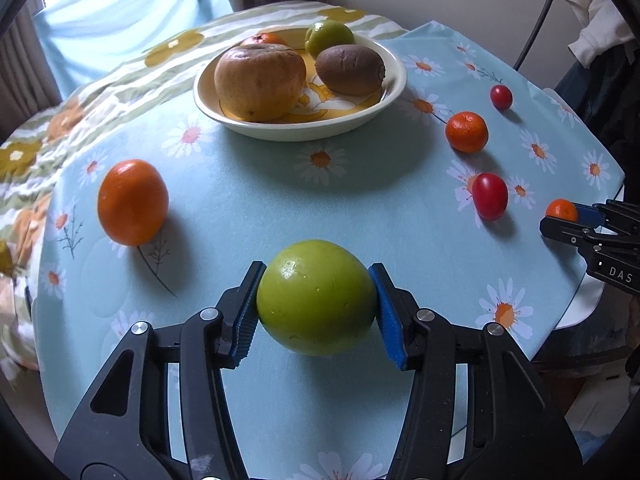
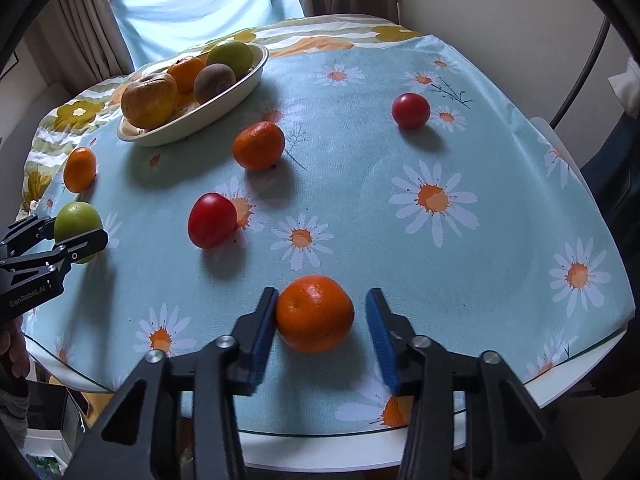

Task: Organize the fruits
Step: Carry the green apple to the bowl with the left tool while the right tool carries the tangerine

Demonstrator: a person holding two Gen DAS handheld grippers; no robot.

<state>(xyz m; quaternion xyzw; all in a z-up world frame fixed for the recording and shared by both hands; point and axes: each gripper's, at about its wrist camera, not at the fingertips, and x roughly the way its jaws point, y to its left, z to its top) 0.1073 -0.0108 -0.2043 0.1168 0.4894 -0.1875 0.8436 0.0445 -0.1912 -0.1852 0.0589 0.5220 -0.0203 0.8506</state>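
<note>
left gripper (image 1: 316, 300) clamps a smooth round green fruit (image 1: 316, 298) — right gripper (image 2: 320, 320) stands open around a dimpled tangerine (image 2: 315, 313), one ribbed pad touching.

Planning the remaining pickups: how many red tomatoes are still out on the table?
2. One tomato lies mid-table, left of the right gripper; the other tomato sits farther back on the right. None shows in the bowl, though its fruit could hide one.

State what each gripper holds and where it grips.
The left gripper clamps the green fruit across its widest sides. The right gripper holds nothing: the mandarin sits between open fingers, touching only one.
</note>
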